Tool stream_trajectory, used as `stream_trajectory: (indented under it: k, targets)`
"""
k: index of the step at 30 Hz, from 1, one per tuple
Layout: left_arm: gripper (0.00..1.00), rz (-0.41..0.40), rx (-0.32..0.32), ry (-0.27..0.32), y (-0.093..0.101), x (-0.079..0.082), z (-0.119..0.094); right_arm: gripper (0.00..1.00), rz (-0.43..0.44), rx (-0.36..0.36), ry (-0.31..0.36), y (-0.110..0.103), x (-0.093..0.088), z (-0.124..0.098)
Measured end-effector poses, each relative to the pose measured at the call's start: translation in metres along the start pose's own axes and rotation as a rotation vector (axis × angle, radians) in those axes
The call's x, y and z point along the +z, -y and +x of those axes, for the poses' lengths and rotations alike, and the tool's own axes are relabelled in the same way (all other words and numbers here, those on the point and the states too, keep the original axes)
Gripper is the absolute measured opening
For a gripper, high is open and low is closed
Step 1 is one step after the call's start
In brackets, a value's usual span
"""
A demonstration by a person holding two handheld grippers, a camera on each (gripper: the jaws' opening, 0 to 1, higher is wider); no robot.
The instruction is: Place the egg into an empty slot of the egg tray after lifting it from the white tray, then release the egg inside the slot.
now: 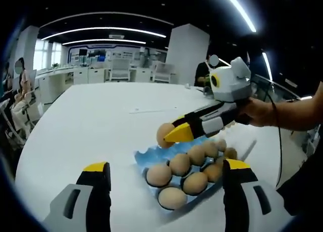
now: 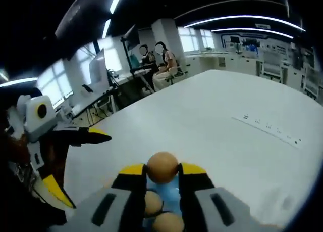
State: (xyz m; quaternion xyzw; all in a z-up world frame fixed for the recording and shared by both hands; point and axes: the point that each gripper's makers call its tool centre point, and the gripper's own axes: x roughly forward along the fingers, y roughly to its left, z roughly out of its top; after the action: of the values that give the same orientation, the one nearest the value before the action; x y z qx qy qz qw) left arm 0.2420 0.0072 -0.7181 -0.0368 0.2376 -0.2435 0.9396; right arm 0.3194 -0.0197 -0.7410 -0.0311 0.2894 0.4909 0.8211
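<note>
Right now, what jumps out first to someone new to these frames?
The egg pinched between the yellow tips of the right hand-held gripper, held just above the blue egg tray, which sits on the white table. The tray already holds several eggs. The left hand-held gripper waits open on the near side of the tray.
</note>
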Motion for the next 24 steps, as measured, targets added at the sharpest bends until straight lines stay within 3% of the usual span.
stream_trajectory:
  k: [10, 16, 24]
  targets:
    - [0.92, 0.005, -0.027, -0.002, -0.003, 0.004, -0.003, 0.24, 0.0, 0.015, -0.054, -0.007, -0.011, 0.033]
    - [0.93, 0.005, -0.026, 0.008, -0.007, 0.005, -0.005, 0.24, 0.026, -0.005, -0.097, -0.004, -0.022, 0.038]
    - [0.92, 0.007, -0.029, 0.009, -0.011, 0.005, -0.005, 0.25, -0.044, -0.001, -0.099, -0.004, -0.022, 0.04]
